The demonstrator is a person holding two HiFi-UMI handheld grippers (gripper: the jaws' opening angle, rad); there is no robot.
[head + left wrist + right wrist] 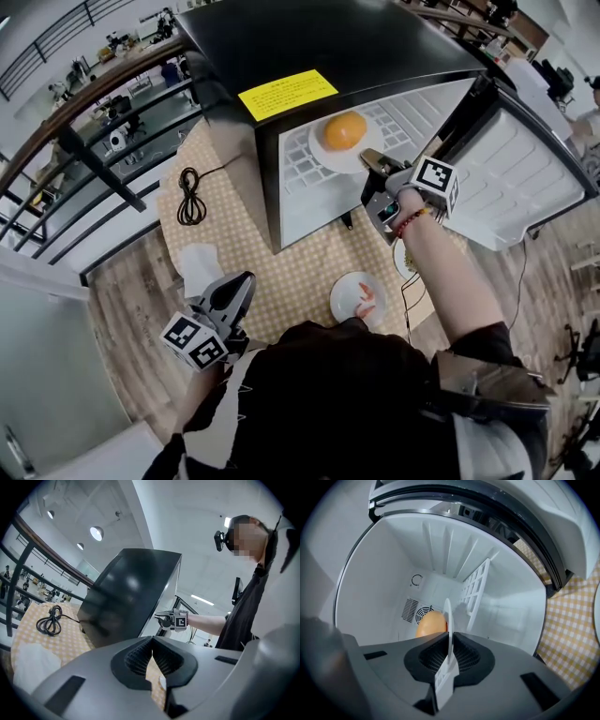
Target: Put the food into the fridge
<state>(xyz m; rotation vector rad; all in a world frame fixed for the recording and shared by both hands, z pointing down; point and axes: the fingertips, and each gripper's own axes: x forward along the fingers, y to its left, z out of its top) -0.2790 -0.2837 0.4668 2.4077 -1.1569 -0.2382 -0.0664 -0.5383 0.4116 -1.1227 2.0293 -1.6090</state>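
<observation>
A white plate (pixel 321 156) carrying an orange (pixel 345 130) sits inside the open black mini fridge (pixel 309 47), over its white wire shelf. My right gripper (pixel 375 161) is shut on the plate's near rim. In the right gripper view the plate (pixel 448 616) stands edge-on between the jaws of that gripper (pixel 449 641), with the orange (pixel 431 623) behind it in the white interior. My left gripper (pixel 246 281) is shut and holds nothing, low at the left over the checked cloth. Its own view shows the left gripper (pixel 152 656) with jaws together.
The fridge door (pixel 525 178) stands open to the right. On the cloth lie a small plate (pixel 349 305) with reddish food (pixel 367 295), another plate (pixel 405 261) partly behind my right arm, a coiled black cable (pixel 190 197) and a white cloth (pixel 199 267). A railing runs along the left.
</observation>
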